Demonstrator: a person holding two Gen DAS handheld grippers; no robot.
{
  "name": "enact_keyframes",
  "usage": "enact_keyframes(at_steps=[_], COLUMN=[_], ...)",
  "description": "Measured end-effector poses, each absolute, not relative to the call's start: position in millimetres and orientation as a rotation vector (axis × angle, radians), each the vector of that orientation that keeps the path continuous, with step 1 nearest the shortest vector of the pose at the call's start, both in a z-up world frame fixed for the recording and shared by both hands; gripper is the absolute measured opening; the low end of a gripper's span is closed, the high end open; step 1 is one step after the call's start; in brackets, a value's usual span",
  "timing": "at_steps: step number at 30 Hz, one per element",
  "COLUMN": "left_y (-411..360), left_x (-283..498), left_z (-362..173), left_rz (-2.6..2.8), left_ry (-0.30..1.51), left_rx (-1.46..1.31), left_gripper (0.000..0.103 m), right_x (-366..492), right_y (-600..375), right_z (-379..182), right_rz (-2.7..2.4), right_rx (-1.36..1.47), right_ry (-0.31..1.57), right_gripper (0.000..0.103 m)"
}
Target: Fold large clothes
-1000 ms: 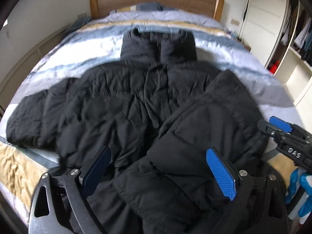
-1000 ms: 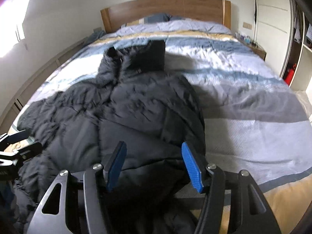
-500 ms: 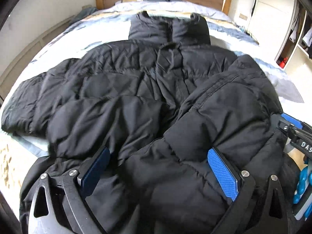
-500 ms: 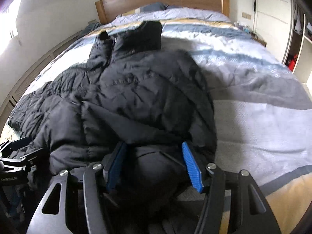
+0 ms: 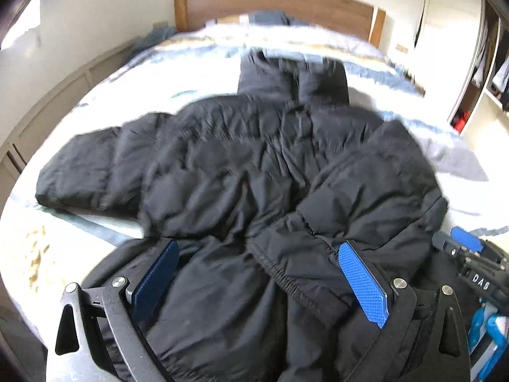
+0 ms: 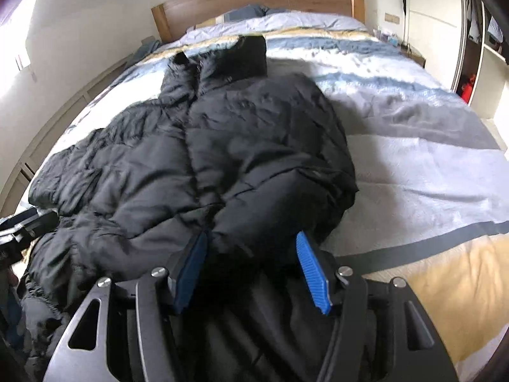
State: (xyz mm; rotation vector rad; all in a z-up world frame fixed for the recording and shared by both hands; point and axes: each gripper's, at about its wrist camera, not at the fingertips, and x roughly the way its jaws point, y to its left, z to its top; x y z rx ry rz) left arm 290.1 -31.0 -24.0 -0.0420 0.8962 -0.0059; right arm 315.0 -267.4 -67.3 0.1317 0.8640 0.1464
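A black puffer jacket (image 5: 238,165) lies front-up on the bed, collar toward the headboard, one sleeve stretched out to the left and the other folded across its body. My left gripper (image 5: 257,245) stands wide open over the lower part, and bunched fabric with an elastic edge bulges between its blue pads. In the right wrist view the jacket (image 6: 254,133) runs down into my right gripper (image 6: 251,235), whose pads sit half closed against a thick wad of the lower right corner. Each gripper shows at the edge of the other's view: the right gripper (image 5: 461,245) and the left gripper (image 6: 28,219).
The bed's striped grey, white and yellow cover (image 6: 413,159) lies bare to the right of the jacket. A wooden headboard (image 6: 254,0) stands at the far end. An open wardrobe (image 5: 483,79) is on the right and a panelled wall (image 5: 47,111) on the left.
Both views first closed in on the jacket, then drew back a little. More of the lower fabric now bunches up between both pairs of pads. The left view is blurred by motion.
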Motion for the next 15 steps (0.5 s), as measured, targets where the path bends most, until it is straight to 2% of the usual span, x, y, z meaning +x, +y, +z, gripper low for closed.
enact_keyframes(at_steps=[15], left_y=[38], left_x=[199], left_z=[83], left_rz=[-0.005], left_ry=[0.656], left_rx=[-0.06], left_gripper=[0.1], right_x=[228], right_y=[-226], right_z=[33], right_rz=[0.173], right_rx=[0.142], right_ry=[0.681], right_gripper=[0.057])
